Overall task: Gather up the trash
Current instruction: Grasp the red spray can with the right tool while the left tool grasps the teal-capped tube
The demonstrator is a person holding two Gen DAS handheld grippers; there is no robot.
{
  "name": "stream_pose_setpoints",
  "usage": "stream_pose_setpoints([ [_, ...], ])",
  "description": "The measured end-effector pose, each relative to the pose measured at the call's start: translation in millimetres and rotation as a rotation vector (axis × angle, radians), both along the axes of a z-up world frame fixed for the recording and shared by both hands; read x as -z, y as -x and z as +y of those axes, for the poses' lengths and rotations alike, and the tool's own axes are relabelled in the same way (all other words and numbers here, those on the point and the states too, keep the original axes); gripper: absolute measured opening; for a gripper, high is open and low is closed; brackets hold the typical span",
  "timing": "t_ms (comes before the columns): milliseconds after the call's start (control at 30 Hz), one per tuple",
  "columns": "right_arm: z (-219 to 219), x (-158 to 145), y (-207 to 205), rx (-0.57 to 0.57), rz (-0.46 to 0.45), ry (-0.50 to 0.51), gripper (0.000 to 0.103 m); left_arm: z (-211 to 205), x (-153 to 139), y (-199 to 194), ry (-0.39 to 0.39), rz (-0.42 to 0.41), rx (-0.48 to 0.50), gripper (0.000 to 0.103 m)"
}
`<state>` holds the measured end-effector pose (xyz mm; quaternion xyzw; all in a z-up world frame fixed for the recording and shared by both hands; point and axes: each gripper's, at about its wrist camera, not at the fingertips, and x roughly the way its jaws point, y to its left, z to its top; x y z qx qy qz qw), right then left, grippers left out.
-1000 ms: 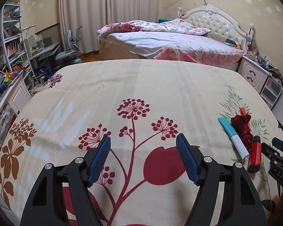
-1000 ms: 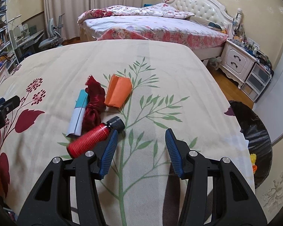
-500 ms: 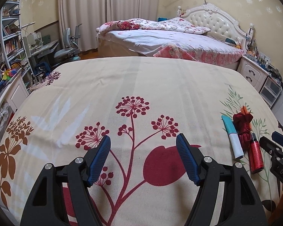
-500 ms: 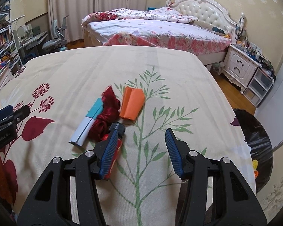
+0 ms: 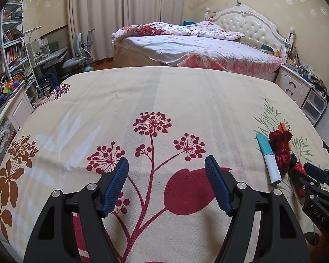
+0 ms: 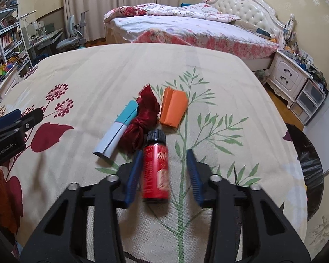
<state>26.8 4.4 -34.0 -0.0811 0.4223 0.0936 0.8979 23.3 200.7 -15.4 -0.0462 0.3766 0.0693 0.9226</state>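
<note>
Left gripper [image 5: 166,182] low centre of frame, blue fingers [image 5: 115,186] spread w/ nothing between, over floral tabletop [image 5: 164,100]. Mid right: teal-white tube [image 5: 268,155] touching dark red cloth bundle [image 5: 281,148], orange scrap [image 5: 283,127] just behind. Right gripper [image 5: 311,173] at lower right edge, red bottle [image 5: 298,168] mostly hidden behind it; grip unclear.

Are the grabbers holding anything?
Nothing yet. The right gripper has been closing around the red bottle's middle, not gripping. The left gripper is open, empty.
</note>
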Motion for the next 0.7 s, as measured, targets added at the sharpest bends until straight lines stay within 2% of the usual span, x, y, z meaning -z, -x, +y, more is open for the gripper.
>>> stream_pose_setpoints([
  [267, -17, 0, -5, 0.049, -0.01, -0.003, 0.025, -19, -1, -3, 0.017, 0.002, 0.042, 0.07],
  [700, -77, 0, -20, 0.174, -0.028, -0.012, 0.025, -74, 1, -22, 0.019, 0.022, 0.154, 0.07],
])
